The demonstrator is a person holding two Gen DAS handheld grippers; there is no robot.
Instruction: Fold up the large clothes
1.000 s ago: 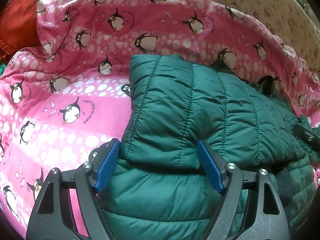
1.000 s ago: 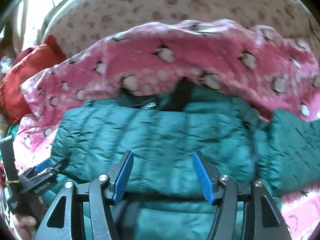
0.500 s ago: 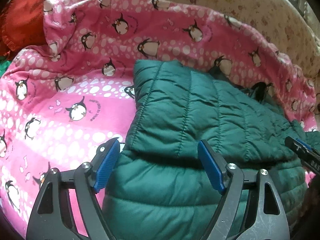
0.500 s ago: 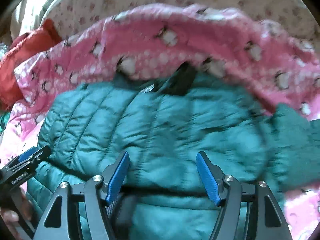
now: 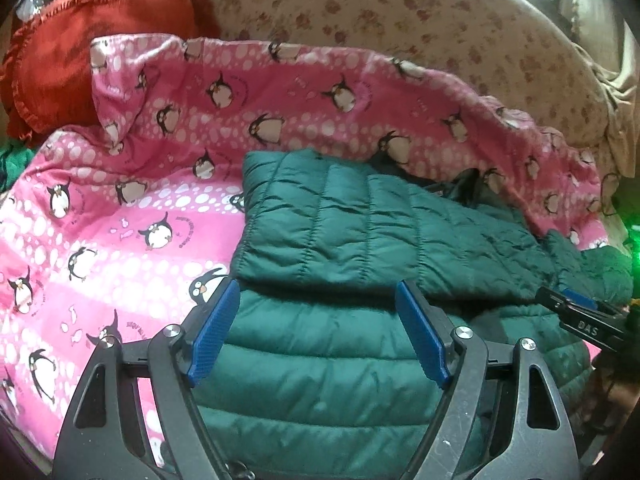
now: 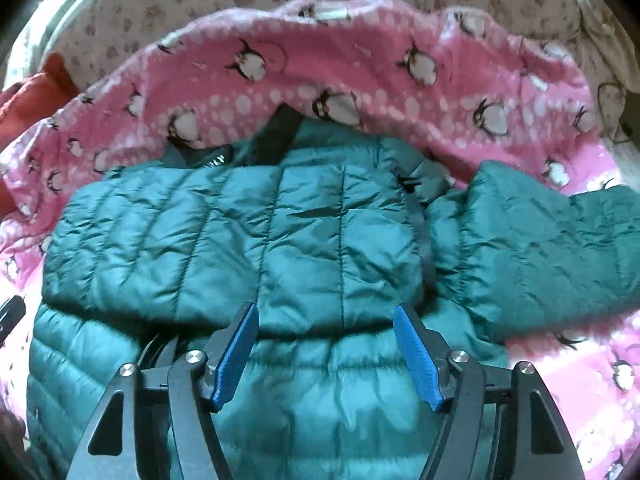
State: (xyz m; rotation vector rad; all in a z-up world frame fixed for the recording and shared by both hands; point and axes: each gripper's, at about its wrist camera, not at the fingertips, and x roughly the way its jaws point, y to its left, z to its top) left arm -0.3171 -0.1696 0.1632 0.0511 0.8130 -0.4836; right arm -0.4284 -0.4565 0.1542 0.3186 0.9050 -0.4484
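While you held both tools over the garment, I recorded:
Left tool: your fingers stood apart, gripping nothing.
Right tool: likewise spread, empty.
Green puffer jacket: lay on the pink penguin blanket, one part folded over its body.

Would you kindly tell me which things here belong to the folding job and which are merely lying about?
Part of the job:
green puffer jacket
left hand-held gripper
right hand-held gripper

Just lying about:
pink penguin blanket
red cushion
floral sheet
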